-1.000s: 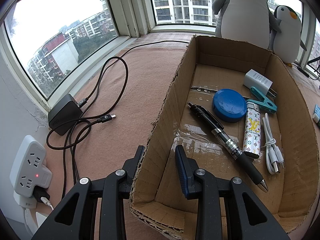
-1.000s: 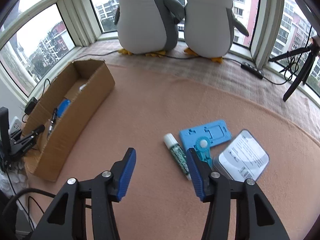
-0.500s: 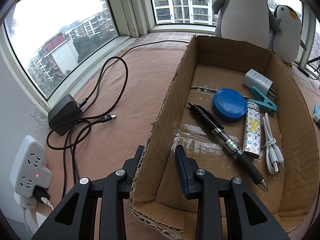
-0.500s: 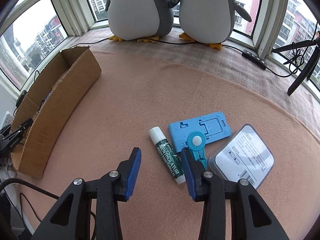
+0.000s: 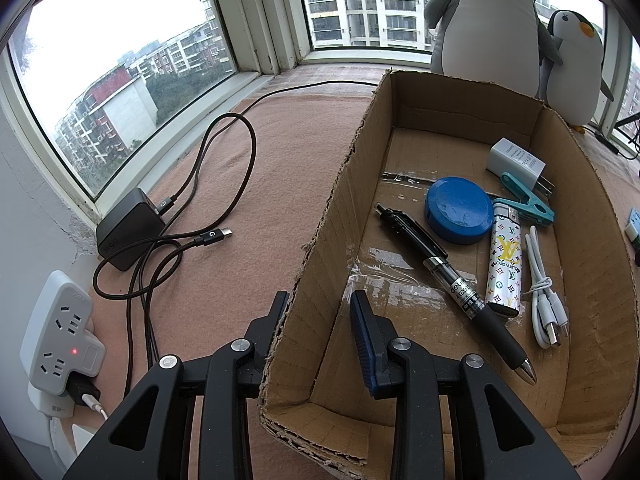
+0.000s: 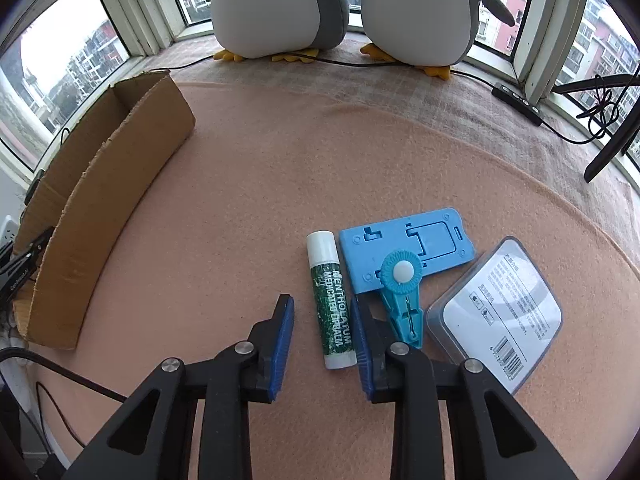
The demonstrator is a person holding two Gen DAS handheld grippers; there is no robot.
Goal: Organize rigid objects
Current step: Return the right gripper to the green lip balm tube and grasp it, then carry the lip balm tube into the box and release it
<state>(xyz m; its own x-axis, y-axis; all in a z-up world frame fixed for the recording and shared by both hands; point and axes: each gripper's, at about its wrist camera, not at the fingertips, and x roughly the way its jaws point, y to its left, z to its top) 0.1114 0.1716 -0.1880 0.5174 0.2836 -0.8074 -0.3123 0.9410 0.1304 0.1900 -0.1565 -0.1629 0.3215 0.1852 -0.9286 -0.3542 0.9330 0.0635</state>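
In the left wrist view my left gripper (image 5: 320, 308) straddles the near left wall of the cardboard box (image 5: 320, 248), one finger outside and one inside, with a gap still showing. The box holds a black pen (image 5: 452, 280), a blue round lid (image 5: 459, 210), a patterned lighter (image 5: 505, 261), a teal clip (image 5: 527, 200), a white charger (image 5: 515, 162) and a white cable (image 5: 545, 308). In the right wrist view my right gripper (image 6: 322, 316) is open around the lower end of a green lip balm stick (image 6: 330, 300) lying on the blanket.
Beside the lip balm lie a blue phone stand (image 6: 412, 252), a teal clip with a round dial (image 6: 402, 292) and a clear packaged card (image 6: 496, 312). Two plush penguins (image 6: 280, 4) stand at the window. A black charger with cables (image 5: 132, 232) and a power strip (image 5: 60, 328) lie left of the box.
My right gripper has moved forward and down, and the lip balm now lies between its fingers. The left gripper and the box have not moved.
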